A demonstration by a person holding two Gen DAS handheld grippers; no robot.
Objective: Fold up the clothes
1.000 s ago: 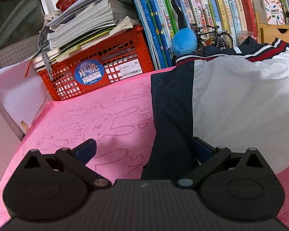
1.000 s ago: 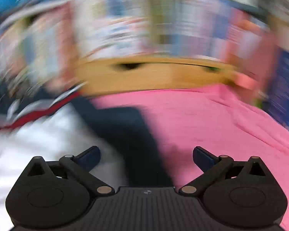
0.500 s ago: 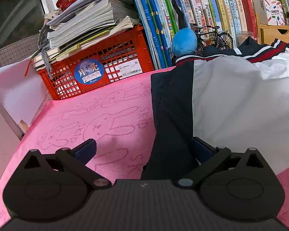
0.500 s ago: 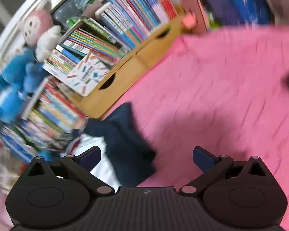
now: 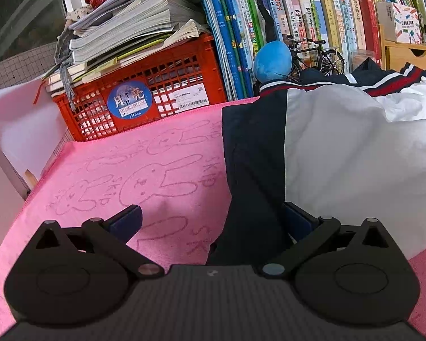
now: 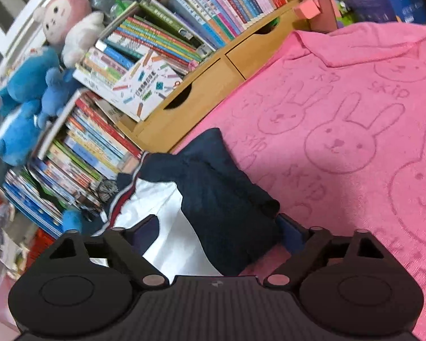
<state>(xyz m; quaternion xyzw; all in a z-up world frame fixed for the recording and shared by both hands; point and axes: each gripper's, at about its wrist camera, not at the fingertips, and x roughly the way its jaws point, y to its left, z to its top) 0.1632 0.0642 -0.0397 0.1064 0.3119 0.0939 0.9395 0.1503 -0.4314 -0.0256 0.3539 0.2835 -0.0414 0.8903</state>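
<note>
Across the lower frame of both views spreads a pink rabbit-print towel (image 5: pixel 162 170), with the navy-and-white jacket (image 5: pixel 326 153) lying on it at right in the left view. Upper left sits a red crate (image 5: pixel 144 96). The left gripper (image 5: pixel 210 221) stands spread, navy hem between its fingers, unpinched. The right gripper (image 6: pixel 218 234) has just been closing around the jacket's navy corner (image 6: pixel 221 199); whether its pads press yet, I cannot tell.

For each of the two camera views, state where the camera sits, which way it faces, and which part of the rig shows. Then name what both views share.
Left wrist: sits on the left gripper, faces the red crate and bookshelf; its open fingers straddle the jacket's navy edge.
Right wrist: sits on the right gripper, tilted, faces plush toys and wooden drawers; jaws have been closing, the navy sleeve between them.
Shared: jacket, pink towel.
</note>
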